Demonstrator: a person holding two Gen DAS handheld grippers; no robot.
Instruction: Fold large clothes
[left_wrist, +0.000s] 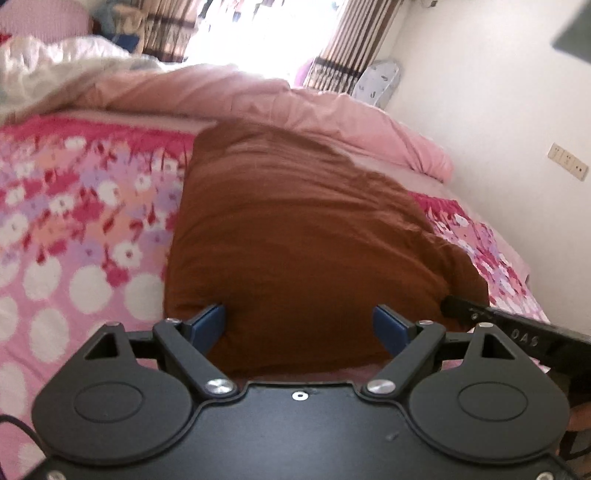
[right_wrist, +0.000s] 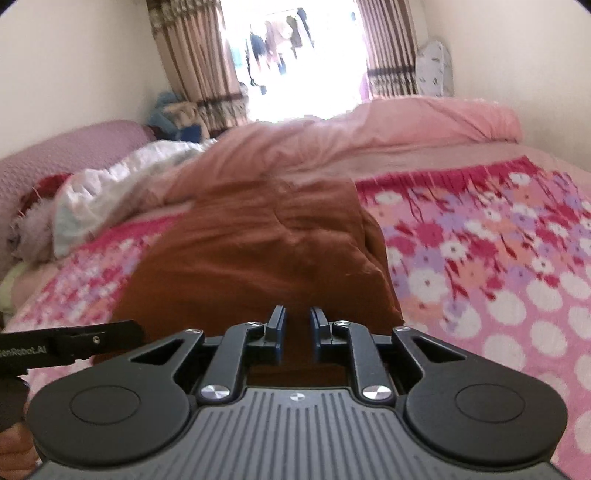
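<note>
Where the brown garment (left_wrist: 303, 236) lies folded into a thick, roughly rectangular bundle on the bed (left_wrist: 74, 266), its near end reaches the bed's near edge and its far end points toward the rumpled pink duvet (left_wrist: 258, 96) heaped along the far edge. The cloth is soft, matte and creased, with rounded, puffy corners. The left gripper (left_wrist: 299, 325) hovers level at the bundle's near end, its blue-padded fingers (left_wrist: 210, 325) spread wide to either side of the fabric and closed on nothing. The right gripper (right_wrist: 297, 332) sits low over the same near end, its jaws drawn narrow with a slim gap between them; brown cloth shows through that gap (whether any fold is actually pinched there cannot be told). Each camera catches the other tool's black body at its frame edge, near the bundle's near corner. The bedspread under the garment is pink, printed with red, lilac and white flowers and a band of large white dots toward the near edge. A white crumpled quilt (right_wrist: 122, 181) lies beside the duvet toward the head corner, next to a mauve headboard (right_wrist: 66, 155). Beyond the bed, striped brown curtains (right_wrist: 199, 66) frame a glaring bright window (right_wrist: 303, 66), and a wall socket (left_wrist: 569, 161) shows on the plain wall.
</note>
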